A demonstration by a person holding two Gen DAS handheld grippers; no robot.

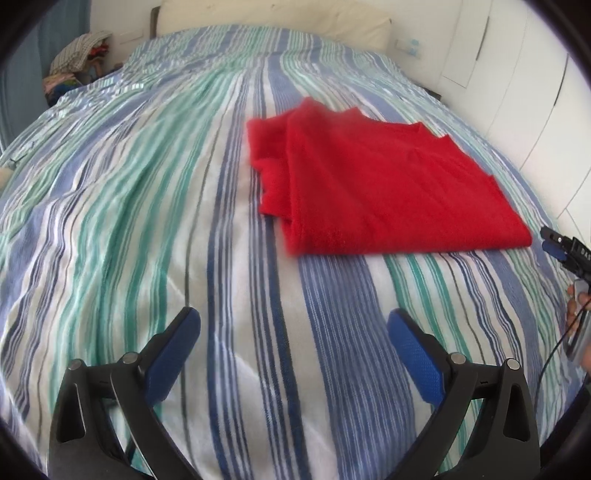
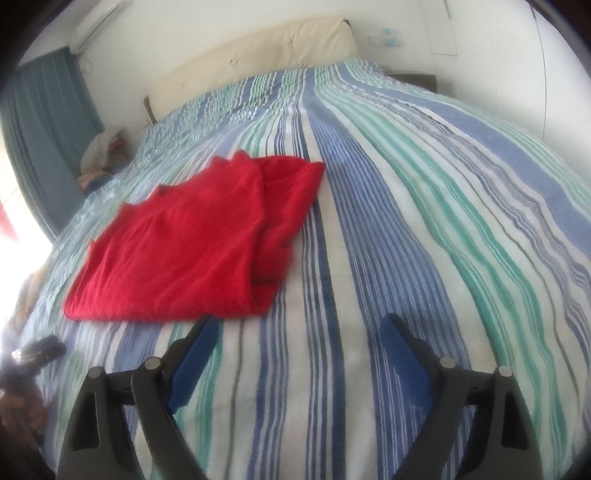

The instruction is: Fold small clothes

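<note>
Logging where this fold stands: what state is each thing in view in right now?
Red garment: folded, lying flat on the bedspread, held by neither tongs.
Striped bedspread: spread over the bed, lightly rumpled.
Left tongs: open, empty, above the bedspread.
Right tongs: open, empty, near the garment's front edge.

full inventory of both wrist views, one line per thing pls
red garment: 1, red, folded, on the bedspread ahead of both grippers
bedspread: 1, blue, green and white stripes, covers the bed
headboard: 1, cream, far end of bed
curtain: 1, teal, far left
clothes pile: 1, mixed colours, beside the bed's far left corner
wardrobe doors: white, right wall
air conditioner: 1, white, high on the wall
left gripper: 1, black, blue pads, open, empty
right gripper: 1, black, blue pads, open, empty
</note>
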